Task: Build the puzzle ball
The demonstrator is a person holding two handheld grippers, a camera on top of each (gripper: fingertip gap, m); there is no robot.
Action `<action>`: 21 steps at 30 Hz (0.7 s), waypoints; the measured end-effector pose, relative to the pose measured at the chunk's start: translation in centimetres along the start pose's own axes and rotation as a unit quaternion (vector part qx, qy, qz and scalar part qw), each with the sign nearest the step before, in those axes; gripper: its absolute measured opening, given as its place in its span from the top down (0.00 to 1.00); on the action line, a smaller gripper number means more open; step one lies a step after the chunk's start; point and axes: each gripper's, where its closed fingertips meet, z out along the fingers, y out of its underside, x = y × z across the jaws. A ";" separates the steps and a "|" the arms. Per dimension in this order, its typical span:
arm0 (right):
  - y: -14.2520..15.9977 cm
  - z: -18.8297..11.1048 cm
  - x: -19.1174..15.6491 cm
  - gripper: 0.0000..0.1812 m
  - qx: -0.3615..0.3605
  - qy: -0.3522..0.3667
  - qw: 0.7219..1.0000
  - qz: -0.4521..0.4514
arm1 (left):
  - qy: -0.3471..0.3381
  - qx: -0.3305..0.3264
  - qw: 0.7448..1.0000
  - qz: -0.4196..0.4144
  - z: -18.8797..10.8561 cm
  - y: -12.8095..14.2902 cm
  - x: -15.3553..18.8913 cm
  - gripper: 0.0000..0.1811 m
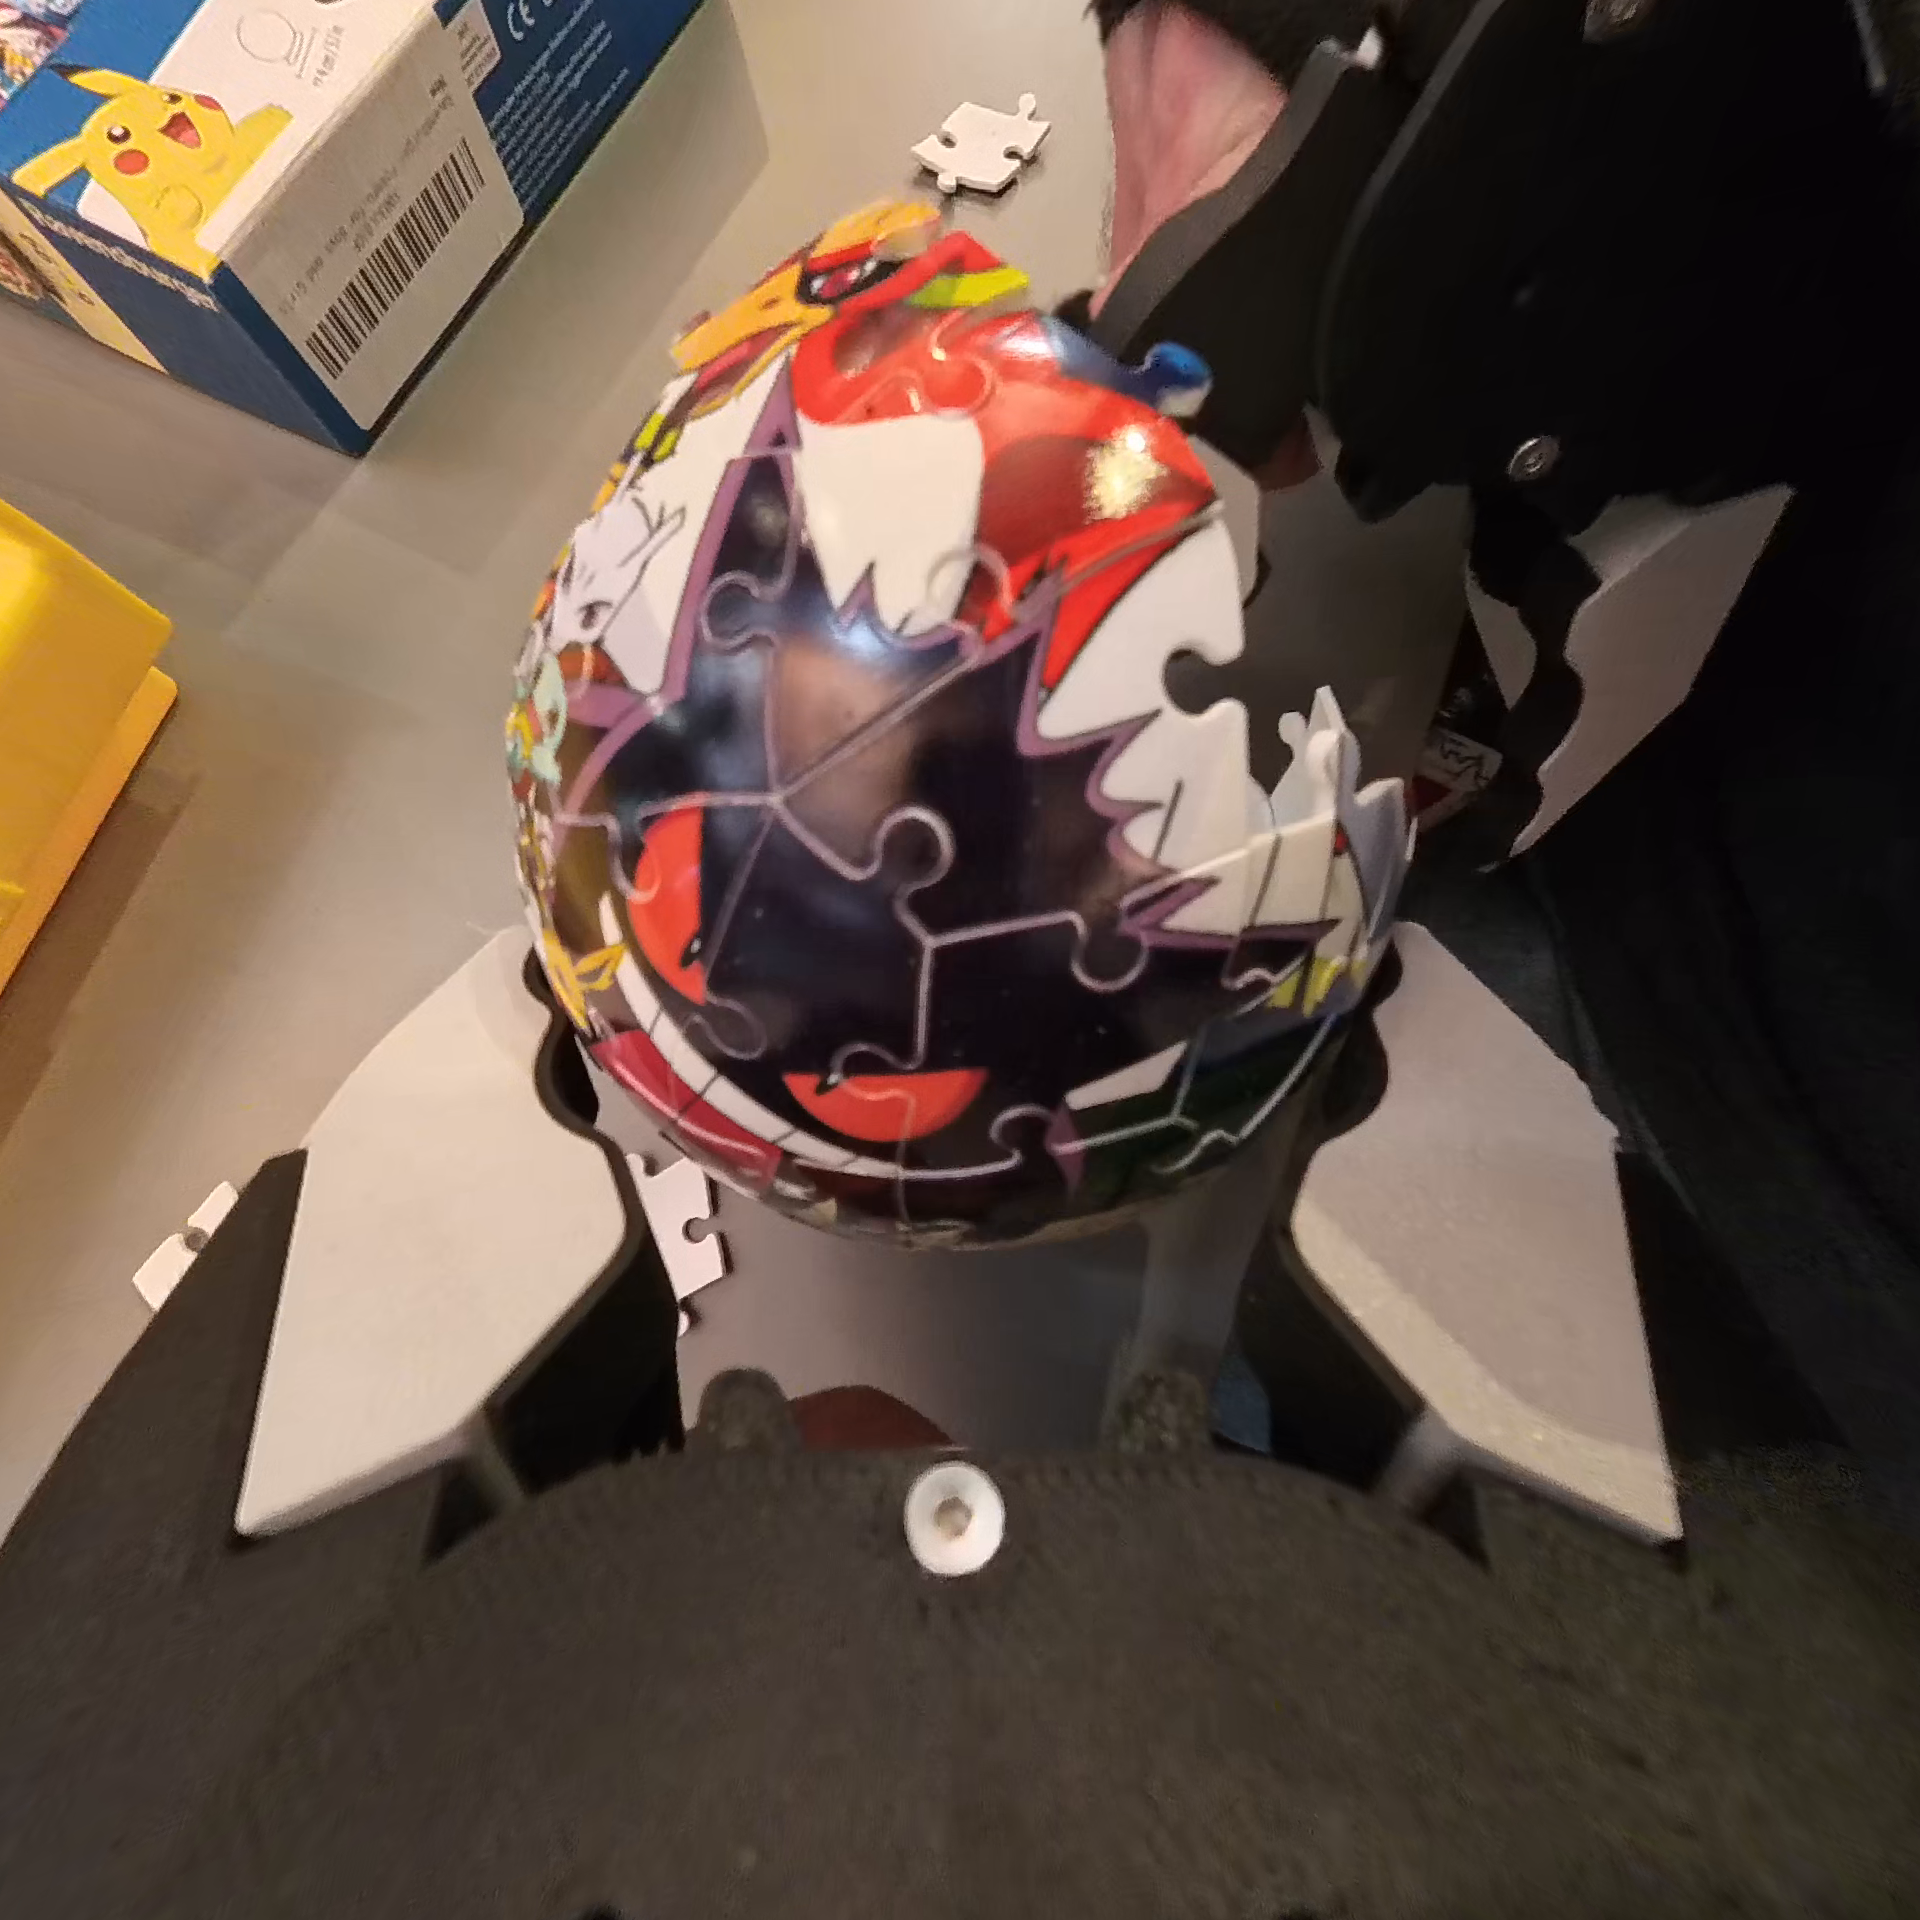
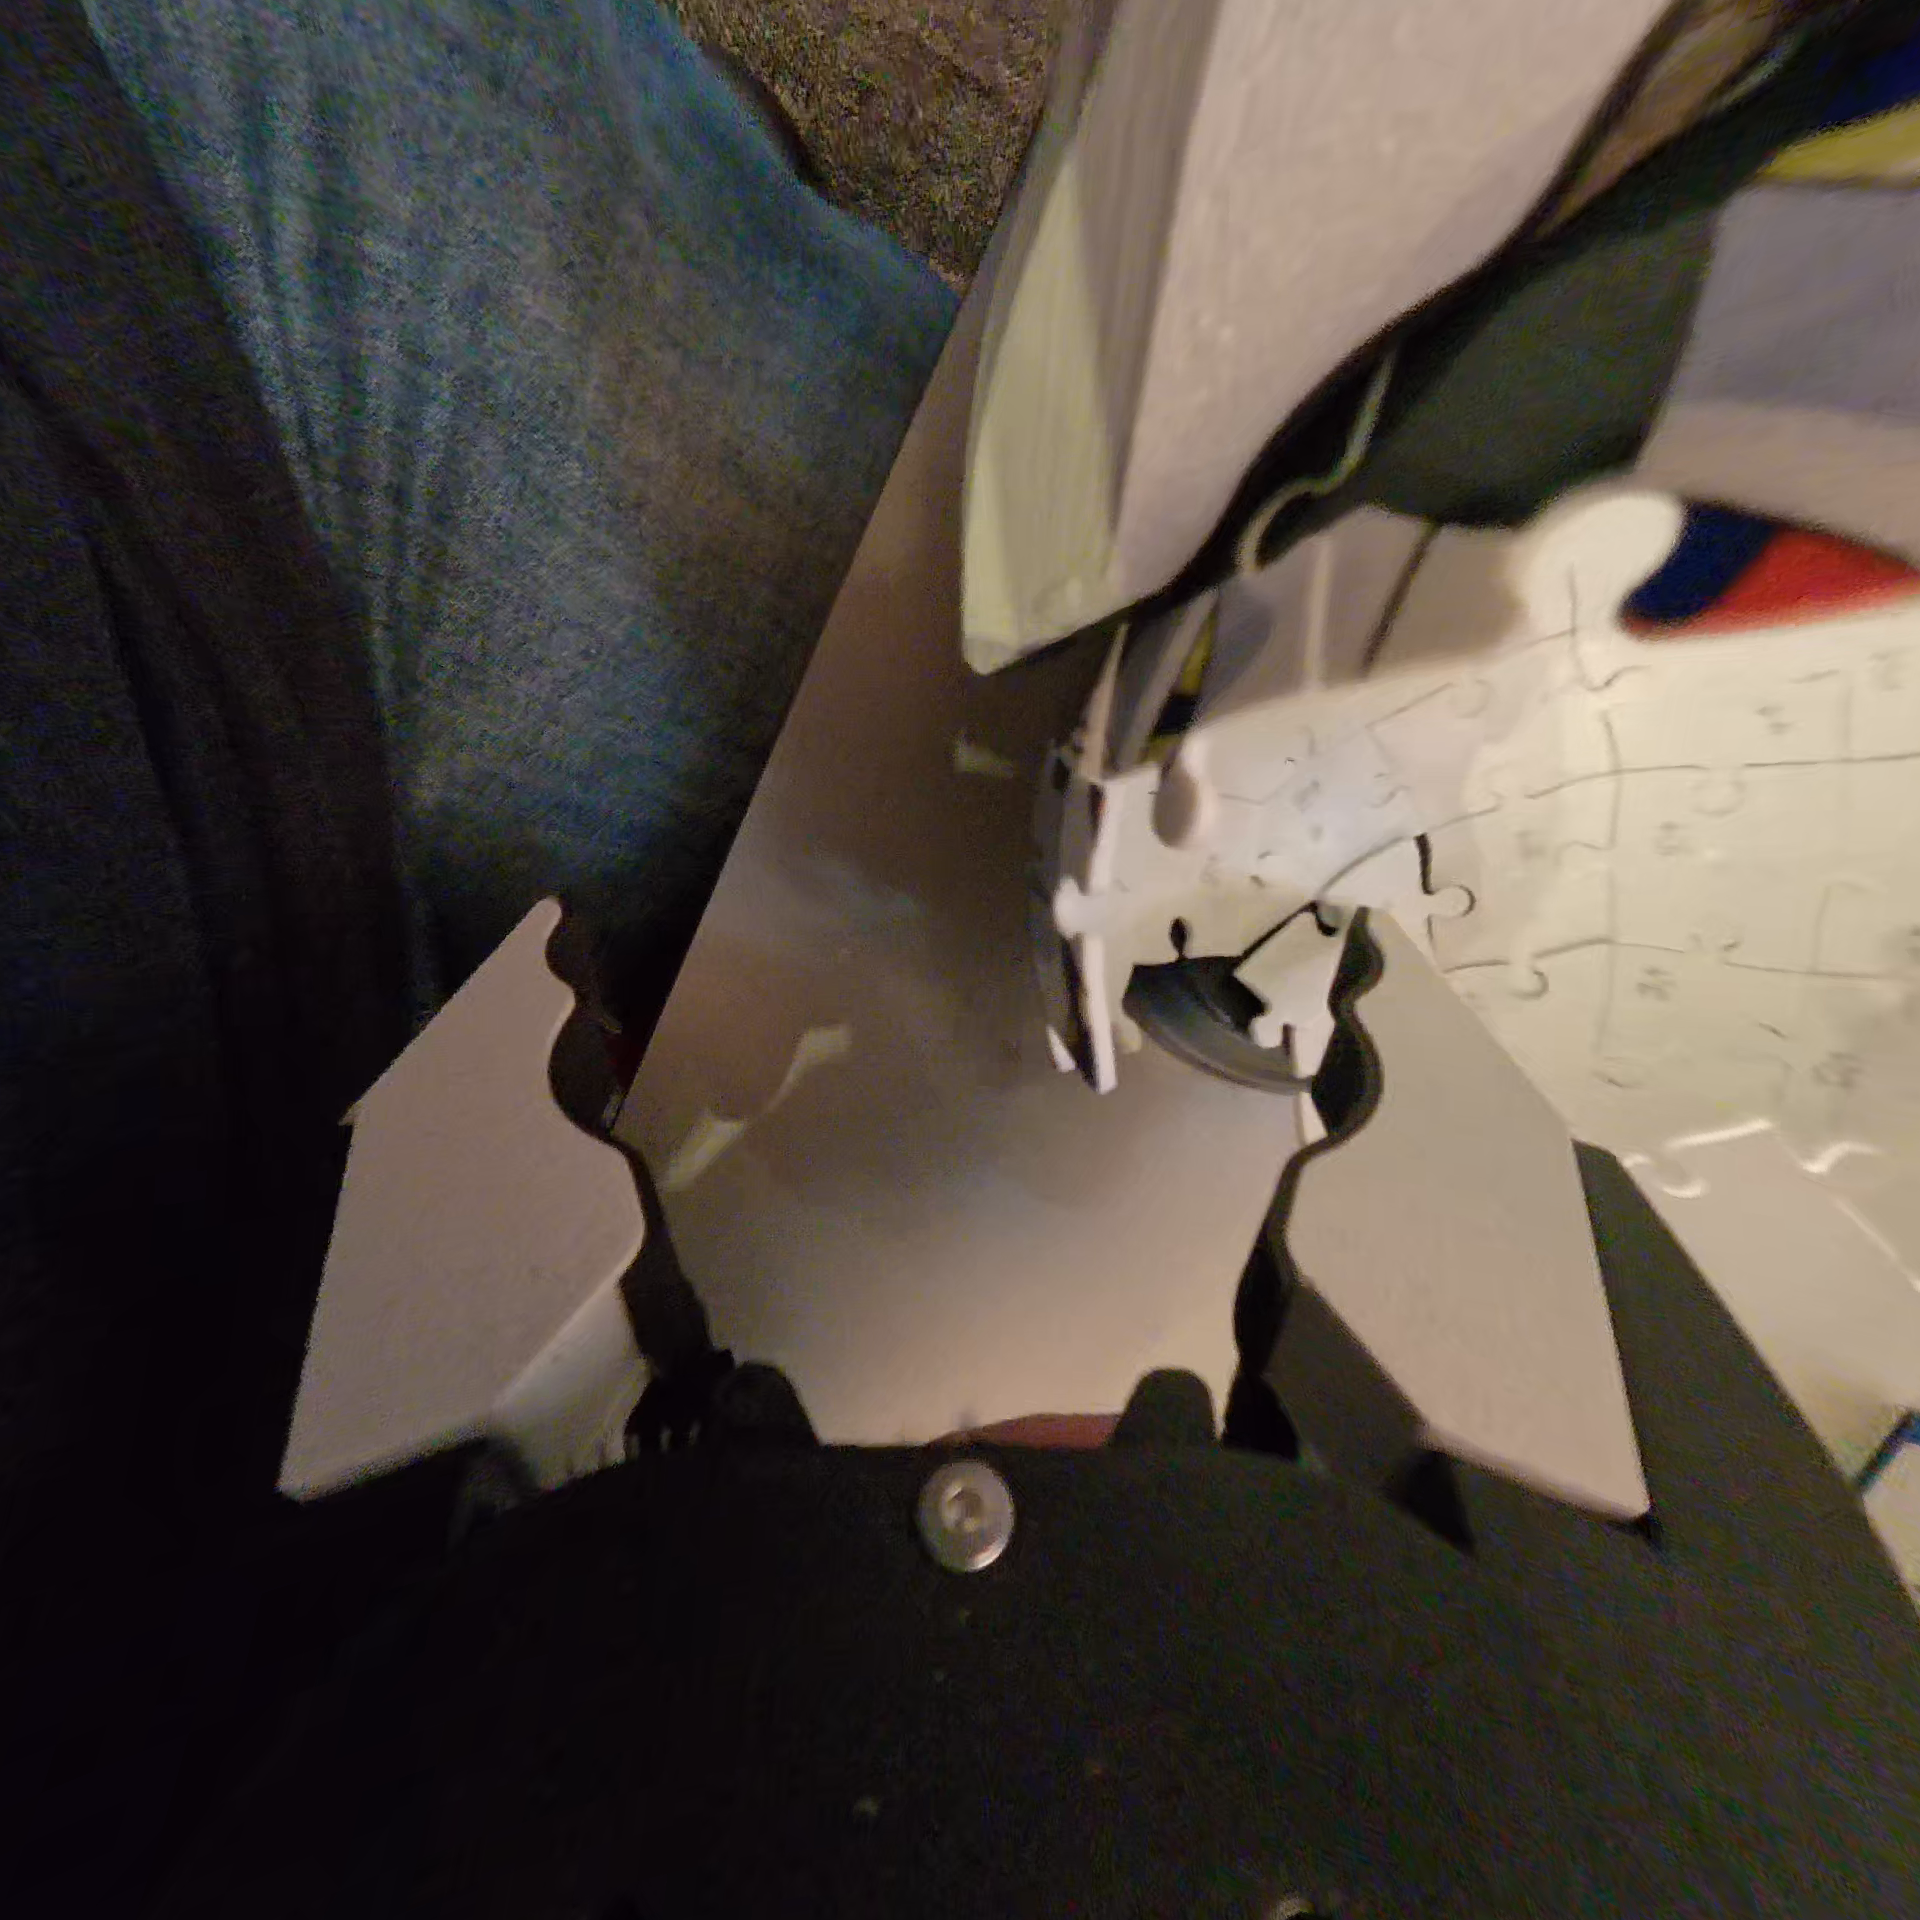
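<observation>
Left gripper clamped around puzzle ball above the table, right gripper spread wide at its open edge — best steadied, loose tabs seated gently.

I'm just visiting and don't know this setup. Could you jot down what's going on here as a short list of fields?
Being built: puzzle ball, mostly assembled, gaps at its right edge
Held by: left gripper, clamped round the ball's lower half
Right gripper: open, holding nothing, close beside the ball's open edge
Loose pieces: white piece beyond the ball, another under it
Also on table: picture box, yellow object
</observation>
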 end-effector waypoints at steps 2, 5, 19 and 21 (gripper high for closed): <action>-0.2 0.1 0.1 0.24 0.006 -0.002 1.000 0.003 | -0.001 0.000 1.000 -0.001 0.0 0.0 0.0 0.24; -0.5 0.2 0.2 0.24 0.012 -0.003 1.000 0.009 | -0.002 -0.002 1.000 -0.001 0.0 0.0 0.0 0.24; -2.0 -0.5 0.2 0.21 0.052 0.017 0.997 0.062 | -0.003 -0.004 1.000 0.001 0.0 0.1 0.0 0.24; -1.9 -0.9 0.6 0.21 0.052 0.027 0.997 0.060 | -0.003 -0.005 1.000 0.001 -0.1 0.1 0.0 0.24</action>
